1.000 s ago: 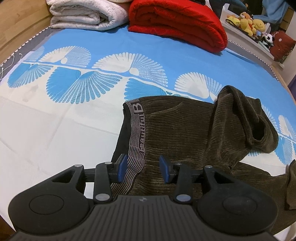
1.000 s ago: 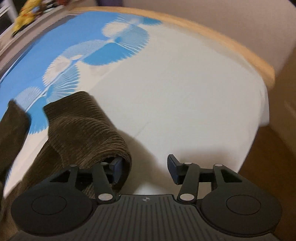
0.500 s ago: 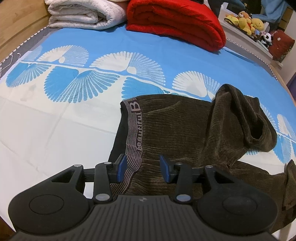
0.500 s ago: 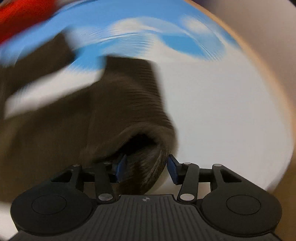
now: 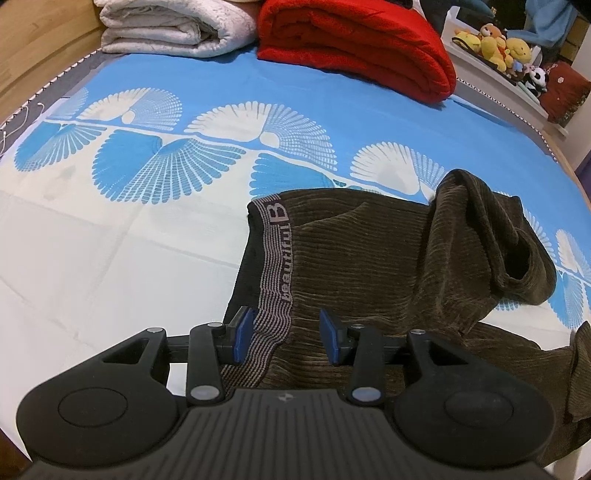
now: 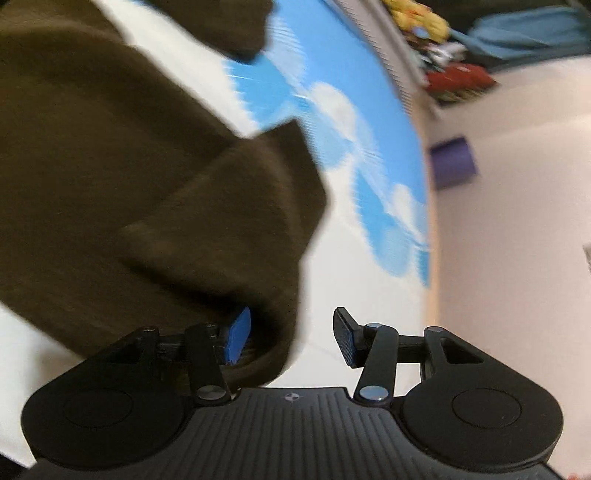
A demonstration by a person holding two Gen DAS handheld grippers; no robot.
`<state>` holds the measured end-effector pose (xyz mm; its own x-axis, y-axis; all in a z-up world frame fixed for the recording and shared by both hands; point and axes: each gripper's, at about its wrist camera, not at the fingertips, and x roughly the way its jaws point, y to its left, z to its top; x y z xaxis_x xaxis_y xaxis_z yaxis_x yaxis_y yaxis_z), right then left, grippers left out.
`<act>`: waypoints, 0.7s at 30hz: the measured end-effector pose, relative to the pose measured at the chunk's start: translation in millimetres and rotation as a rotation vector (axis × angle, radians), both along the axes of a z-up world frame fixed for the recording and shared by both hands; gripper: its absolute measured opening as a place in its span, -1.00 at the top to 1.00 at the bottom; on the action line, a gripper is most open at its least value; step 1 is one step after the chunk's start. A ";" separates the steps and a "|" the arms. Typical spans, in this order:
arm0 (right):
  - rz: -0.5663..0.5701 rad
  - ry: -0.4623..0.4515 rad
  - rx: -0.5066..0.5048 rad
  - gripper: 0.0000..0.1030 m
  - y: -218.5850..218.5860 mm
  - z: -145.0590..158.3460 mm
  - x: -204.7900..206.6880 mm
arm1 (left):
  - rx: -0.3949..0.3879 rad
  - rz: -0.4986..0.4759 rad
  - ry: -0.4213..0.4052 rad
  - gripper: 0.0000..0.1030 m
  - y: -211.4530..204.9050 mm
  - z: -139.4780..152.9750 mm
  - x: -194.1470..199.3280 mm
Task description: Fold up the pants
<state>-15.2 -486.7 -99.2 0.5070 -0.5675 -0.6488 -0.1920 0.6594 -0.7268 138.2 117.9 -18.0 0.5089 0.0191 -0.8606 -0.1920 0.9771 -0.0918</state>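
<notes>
Brown corduroy pants (image 5: 369, 266) lie on the blue-and-white bed sheet (image 5: 110, 240), one leg bunched up at the right. Their striped waistband (image 5: 275, 266) with lettering runs toward me. My left gripper (image 5: 287, 336) is open and straddles the near end of that waistband, its pads not pressing on it. The right wrist view is blurred. There a pant leg (image 6: 147, 184) hangs over the left finger of my right gripper (image 6: 291, 341), which is open, with cloth only partly in the gap.
A folded red blanket (image 5: 354, 44) and a folded white one (image 5: 173, 26) lie at the head of the bed. Plush toys (image 5: 495, 40) sit on a shelf at the far right. A wooden frame (image 5: 33, 48) borders the bed at left. A pale wall (image 6: 517, 221) stands beyond the bed's edge.
The right gripper has swung and rolled fast, carrying the pant leg hooked on its left finger from the bed's corner back over the pants. The left gripper has stayed put.
</notes>
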 end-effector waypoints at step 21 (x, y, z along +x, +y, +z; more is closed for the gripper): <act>-0.111 -0.308 0.453 0.70 -35.2 54.8 19.9 | 0.000 0.018 -0.001 0.14 11.4 0.9 -2.2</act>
<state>4.6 -521.8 -44.3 0.6648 -0.3270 -0.6717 0.0730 0.9232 -0.3772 136.0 129.3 -17.1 0.5090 0.0279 -0.8603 -0.2093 0.9735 -0.0922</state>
